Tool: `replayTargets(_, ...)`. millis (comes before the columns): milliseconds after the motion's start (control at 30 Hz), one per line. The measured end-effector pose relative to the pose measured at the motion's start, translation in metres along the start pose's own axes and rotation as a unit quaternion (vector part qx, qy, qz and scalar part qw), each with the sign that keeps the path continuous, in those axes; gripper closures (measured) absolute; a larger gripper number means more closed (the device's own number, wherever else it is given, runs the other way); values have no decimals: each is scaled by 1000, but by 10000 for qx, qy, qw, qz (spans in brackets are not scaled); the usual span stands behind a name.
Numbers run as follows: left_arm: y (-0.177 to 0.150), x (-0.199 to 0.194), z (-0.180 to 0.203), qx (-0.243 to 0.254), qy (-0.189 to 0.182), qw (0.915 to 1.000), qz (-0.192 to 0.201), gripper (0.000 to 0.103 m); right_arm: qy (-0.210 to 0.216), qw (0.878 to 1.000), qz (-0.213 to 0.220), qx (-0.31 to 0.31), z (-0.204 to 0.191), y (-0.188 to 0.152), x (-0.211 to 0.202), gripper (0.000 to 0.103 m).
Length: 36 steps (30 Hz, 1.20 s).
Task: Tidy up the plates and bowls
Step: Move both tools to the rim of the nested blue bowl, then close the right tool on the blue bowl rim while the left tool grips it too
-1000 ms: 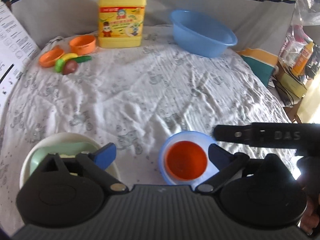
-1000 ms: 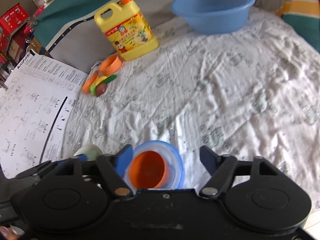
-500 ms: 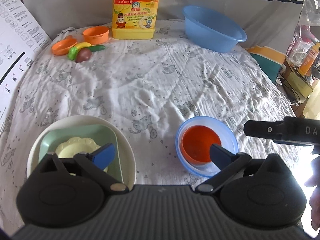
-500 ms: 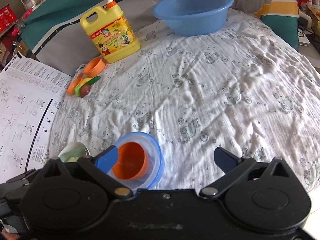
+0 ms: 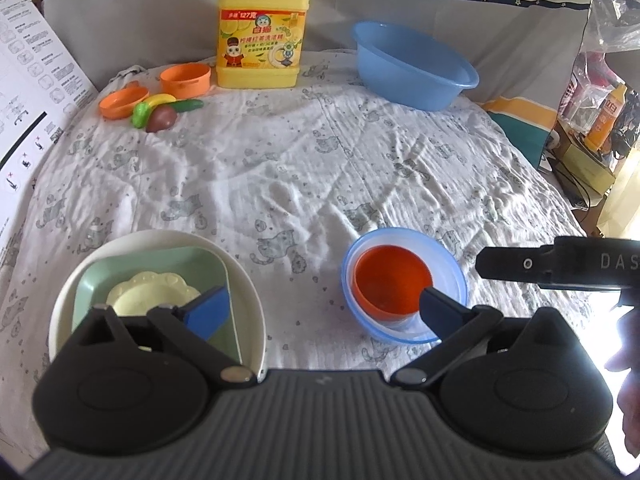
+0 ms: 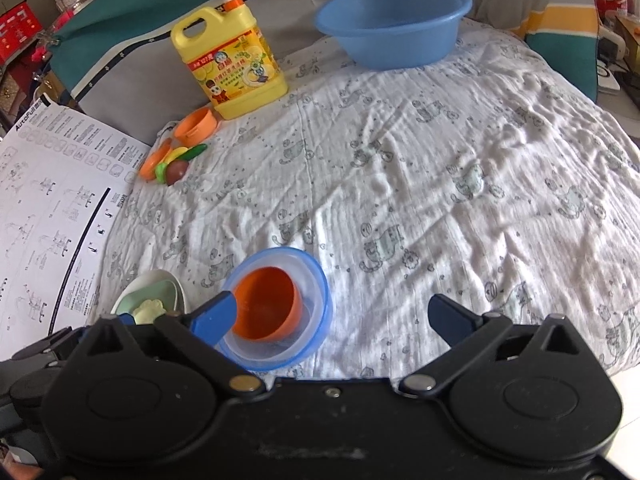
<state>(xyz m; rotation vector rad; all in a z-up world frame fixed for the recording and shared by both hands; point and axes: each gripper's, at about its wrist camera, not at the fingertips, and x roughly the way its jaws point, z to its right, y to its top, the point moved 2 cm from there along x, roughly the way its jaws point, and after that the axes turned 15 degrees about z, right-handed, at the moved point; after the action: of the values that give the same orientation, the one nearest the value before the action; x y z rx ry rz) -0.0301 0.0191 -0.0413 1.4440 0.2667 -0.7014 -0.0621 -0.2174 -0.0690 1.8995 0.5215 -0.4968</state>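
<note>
A clear blue bowl (image 5: 452, 264) sits on the cloth with an orange bowl (image 5: 388, 284) nested in it. To its left a white round plate (image 5: 248, 280) carries a green square plate (image 5: 152, 268) and a small cream flower-shaped plate (image 5: 152, 296). My left gripper (image 5: 324, 312) hangs open above the gap between the two stacks, holding nothing. My right gripper (image 6: 334, 316) is wide open and empty, its left fingertip over the blue bowl (image 6: 316, 292) and orange bowl (image 6: 268, 300). The plates (image 6: 160, 276) lie at the lower left in the right wrist view.
At the back stand a yellow detergent jug (image 5: 262, 28) and a blue basin (image 5: 412, 68). Orange toy cups and toy vegetables (image 5: 160, 108) lie at the back left. A printed sheet (image 5: 28, 80) lines the left edge. Cluttered boxes and bottles (image 5: 600, 120) stand beyond the table's right edge.
Both grippers have drawn back from the table, so more of it shows. The right jaws have spread wider. The plate stack has come fully into the left wrist view.
</note>
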Motion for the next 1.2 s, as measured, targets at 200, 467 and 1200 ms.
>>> replayTargets(200,-6,10,4,98,-61,9999,-123,0,-3,10000,-58,20,0,-1,5,0)
replayTargets(467,-9,29,6,76,-174,9995,-259,0,-44,9998,-192,71,4,0,19,0)
replayTargets(1200,-12,64,2,-500,-715,9945,-571,39,266,9977,-615,84,-8,-4,51,53)
